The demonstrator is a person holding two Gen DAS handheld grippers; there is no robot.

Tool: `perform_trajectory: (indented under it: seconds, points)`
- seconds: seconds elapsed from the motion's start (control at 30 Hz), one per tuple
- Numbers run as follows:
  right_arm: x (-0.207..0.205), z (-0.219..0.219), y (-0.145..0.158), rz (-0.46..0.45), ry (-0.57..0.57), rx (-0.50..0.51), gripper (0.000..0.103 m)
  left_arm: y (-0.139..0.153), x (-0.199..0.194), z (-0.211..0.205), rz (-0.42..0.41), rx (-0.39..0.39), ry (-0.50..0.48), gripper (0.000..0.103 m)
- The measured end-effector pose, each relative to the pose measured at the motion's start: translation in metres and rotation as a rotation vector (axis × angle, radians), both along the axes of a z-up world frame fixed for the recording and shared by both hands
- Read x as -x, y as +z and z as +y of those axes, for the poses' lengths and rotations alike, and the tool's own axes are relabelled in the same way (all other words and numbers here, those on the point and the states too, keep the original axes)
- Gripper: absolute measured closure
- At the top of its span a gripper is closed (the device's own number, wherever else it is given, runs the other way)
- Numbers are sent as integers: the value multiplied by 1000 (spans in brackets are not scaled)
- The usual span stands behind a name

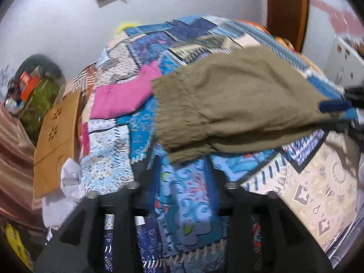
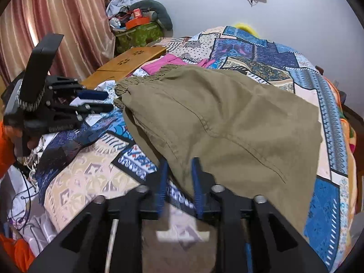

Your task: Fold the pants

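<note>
Olive-green pants (image 1: 229, 104) lie on a patchwork bedspread (image 1: 186, 202), with the gathered waistband toward the left. They also fill the right wrist view (image 2: 227, 122). My right gripper (image 2: 179, 182) has the lower end of the pants between its blue pads (image 2: 197, 186); the jaws stand partly apart with cloth in the gap. It shows at the right edge of the left wrist view (image 1: 336, 113). My left gripper (image 1: 179, 166) is open just short of the waistband end, with no cloth between its fingers. It appears in the right wrist view (image 2: 100, 101), beside the waistband.
A pink garment (image 1: 122, 97) lies on the bedspread beyond the pants. A wooden lap table (image 1: 56, 145) and white cloth (image 1: 66, 195) sit at the left bed edge. Curtains (image 2: 56, 18), a cluttered green bag (image 2: 138, 34) and a wooden door frame (image 1: 286, 9) stand around.
</note>
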State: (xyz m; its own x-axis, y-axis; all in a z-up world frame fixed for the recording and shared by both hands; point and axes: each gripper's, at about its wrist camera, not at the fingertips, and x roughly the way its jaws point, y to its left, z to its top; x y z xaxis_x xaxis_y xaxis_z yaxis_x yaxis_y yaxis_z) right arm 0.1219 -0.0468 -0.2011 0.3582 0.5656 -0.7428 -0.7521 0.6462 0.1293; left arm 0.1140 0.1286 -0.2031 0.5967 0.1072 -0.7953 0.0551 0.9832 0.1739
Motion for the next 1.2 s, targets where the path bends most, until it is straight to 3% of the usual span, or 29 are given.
perform_trajectory:
  seconds: [0.07,0.17,0.27,0.37,0.47,0.53,0.6,0.7,0.8,0.93,1.0,1.1,1.2]
  points:
    - [6,-10,7,-27,-17,5,68,10,-2,10,-40,4,36,38]
    - [8,-32,16,-57,-78,2,68,17,-14,23,-49,60,80,38]
    - [3,-57,23,-45,-173,-23,68,11,-33,37,-15,172,125,38]
    - [-3,-88,25,-15,-288,-71,67,-14,-55,50,87,316,176,38]
    - [-7,-115,17,13,-402,-77,67,-42,-67,67,175,532,216,38]
    - [-8,-123,10,50,-439,-76,67,-47,-64,74,178,621,226,43]
    - [-7,-127,-4,91,-464,-61,67,-49,-58,74,177,672,214,56]
    - [-5,-126,-33,175,-466,-29,68,-44,-49,64,164,618,201,62]
    - [0,-126,-36,150,-469,-26,68,-39,-44,57,162,562,201,68]
    - [2,-124,-37,117,-460,28,79,-38,-31,41,166,414,201,77]
    - [-2,-129,-42,120,-453,50,80,-50,-24,31,214,342,200,81]
    - [-15,-144,-50,183,-465,12,80,-48,-13,24,180,276,197,81]
    - [-19,-149,-52,195,-483,20,80,-28,-4,29,120,263,196,81]
